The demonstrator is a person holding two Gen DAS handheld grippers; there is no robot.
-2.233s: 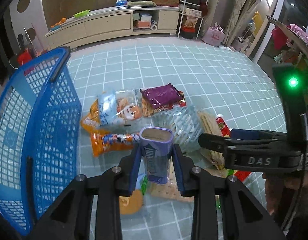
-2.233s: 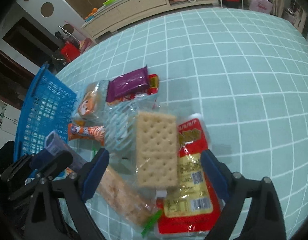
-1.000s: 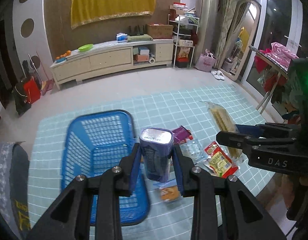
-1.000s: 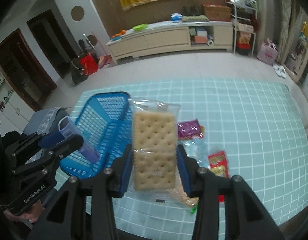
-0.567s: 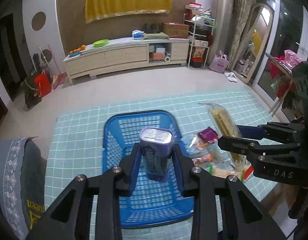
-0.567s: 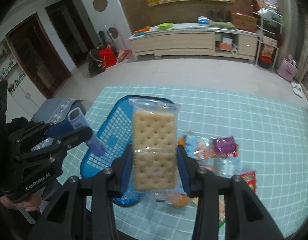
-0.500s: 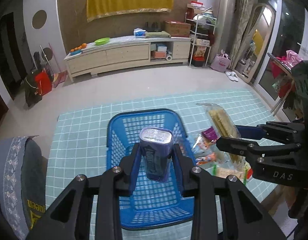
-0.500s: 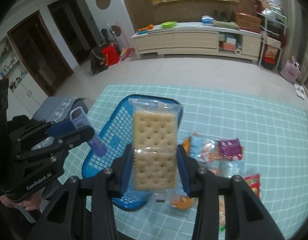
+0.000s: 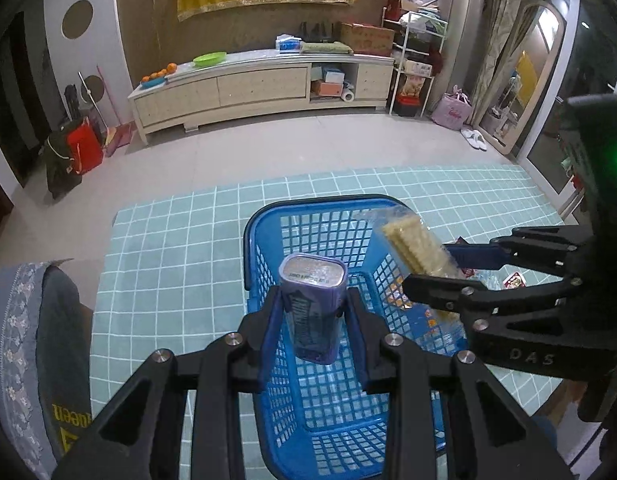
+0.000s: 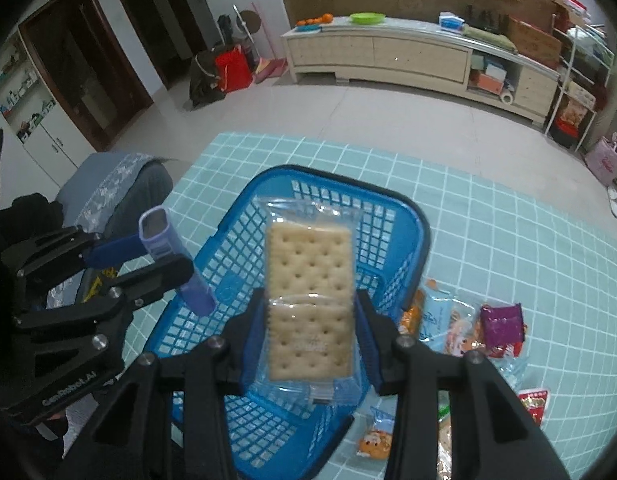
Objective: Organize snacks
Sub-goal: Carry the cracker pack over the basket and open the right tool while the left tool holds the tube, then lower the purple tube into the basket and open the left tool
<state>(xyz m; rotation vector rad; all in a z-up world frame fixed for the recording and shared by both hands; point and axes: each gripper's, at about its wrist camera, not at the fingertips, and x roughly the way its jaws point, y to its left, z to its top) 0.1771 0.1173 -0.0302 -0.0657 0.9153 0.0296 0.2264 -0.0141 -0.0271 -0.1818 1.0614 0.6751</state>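
Two grippers hang above a blue basket [image 9: 268, 236] that sits on a table covered with a teal checked cloth [image 9: 168, 264]. The left gripper [image 9: 311, 322] is clamped on a purple box [image 9: 311, 300], a tall narrow pack with a silvery top, held upright between the blue pads; the box is over the inside of the basket, clear of its mesh floor. In the right wrist view the same box [image 10: 174, 260] shows tilted at the basket's left rim, pinched by the left gripper [image 10: 156, 258].

The right gripper [image 10: 310, 344] squeezes a clear packet of crackers [image 10: 310, 296] by its lower half, and the pale, dotted crackers stand up from the pads with the packet's sealed end reaching toward the basket's far rim. It too is over the basket [image 10: 392, 216] and not resting in it. From the left wrist view the packet [image 9: 418, 250] is seen edge-on, slanting over the basket's right side, with the right gripper [image 9: 452, 268] closed around it.

The basket itself holds nothing that can be seen. To its right, on the cloth, lie the remaining snacks: a purple pouch [image 10: 502, 322], a light blue bag [image 10: 434, 316], a red packet [image 10: 534, 402] and a small orange snack [image 10: 374, 446] close to the basket's near corner.
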